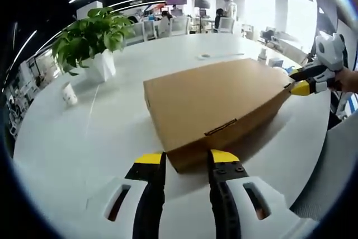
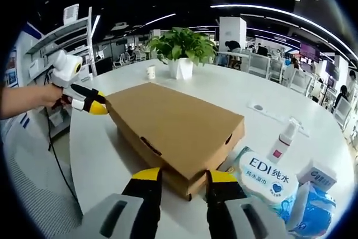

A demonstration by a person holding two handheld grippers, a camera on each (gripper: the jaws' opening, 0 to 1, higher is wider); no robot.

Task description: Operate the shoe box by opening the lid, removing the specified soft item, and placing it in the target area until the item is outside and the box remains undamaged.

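Box (image 1: 215, 104) sits flat on the white round table (image 1: 84, 138), brown cardboard, lid down and closed, with a tab slot showing on its near side wall. In the left gripper view one corner of the box points straight at the left gripper (image 1: 186, 160), whose yellow-tipped jaws stand spread, one on each side of that corner, just short of the cardboard. Over at the far right corner of the box the right gripper (image 1: 305, 85) comes in with a hand behind it, its yellow tip right at the box edge; whether it touches I cannot tell.

Switch to the right gripper view: the box (image 2: 173, 127) fills the middle, and the right gripper (image 2: 184, 178) has its jaws apart around the nearest corner. The left gripper (image 2: 92, 104) shows at the far left corner, yellow tip against the lid edge.

Just right of the box lie a pack of wipes (image 2: 268, 177), a small spray bottle (image 2: 282, 141) and a blue-and-white pack (image 2: 313, 202). Farther back stand a potted plant (image 2: 182, 46) and a paper cup (image 2: 150, 71), with office chairs and people beyond the table.
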